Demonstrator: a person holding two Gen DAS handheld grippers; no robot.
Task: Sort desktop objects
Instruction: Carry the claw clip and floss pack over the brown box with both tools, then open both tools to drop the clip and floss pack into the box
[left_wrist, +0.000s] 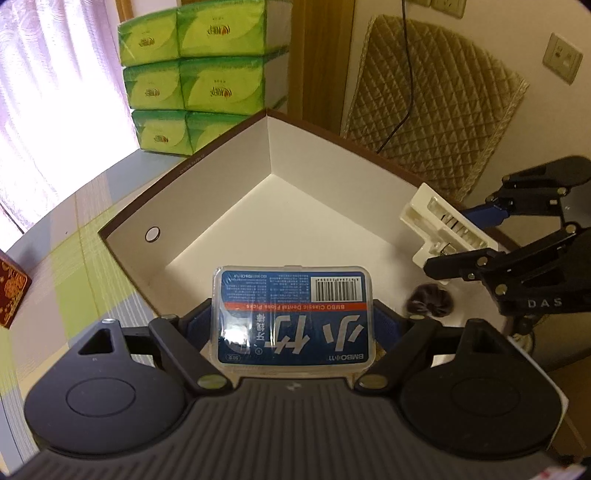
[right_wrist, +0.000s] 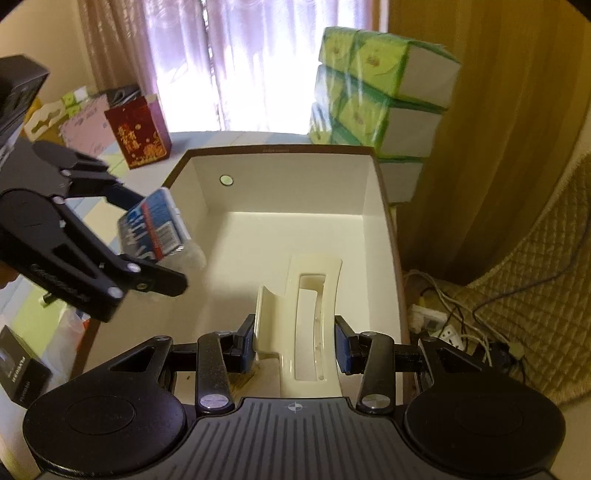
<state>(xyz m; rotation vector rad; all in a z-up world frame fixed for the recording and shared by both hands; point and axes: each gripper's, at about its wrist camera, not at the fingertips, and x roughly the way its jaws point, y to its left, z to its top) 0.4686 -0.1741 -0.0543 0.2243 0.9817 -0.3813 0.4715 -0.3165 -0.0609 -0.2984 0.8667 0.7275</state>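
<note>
Checked green counter (left_wrist: 74, 258): both loads hang over the open white cardboard box (right_wrist: 280, 184).
Left claw (left_wrist: 291, 321) clamps the blue-labelled clear floss-pick case (left_wrist: 291, 317), right claw (right_wrist: 295, 343) the cream plastic clip (right_wrist: 310, 314), ready to drop inside.

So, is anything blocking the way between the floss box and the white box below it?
Nothing visible does. The floss pick box in the left hand-held gripper hangs over the open box, whose floor beneath is bare.
</note>
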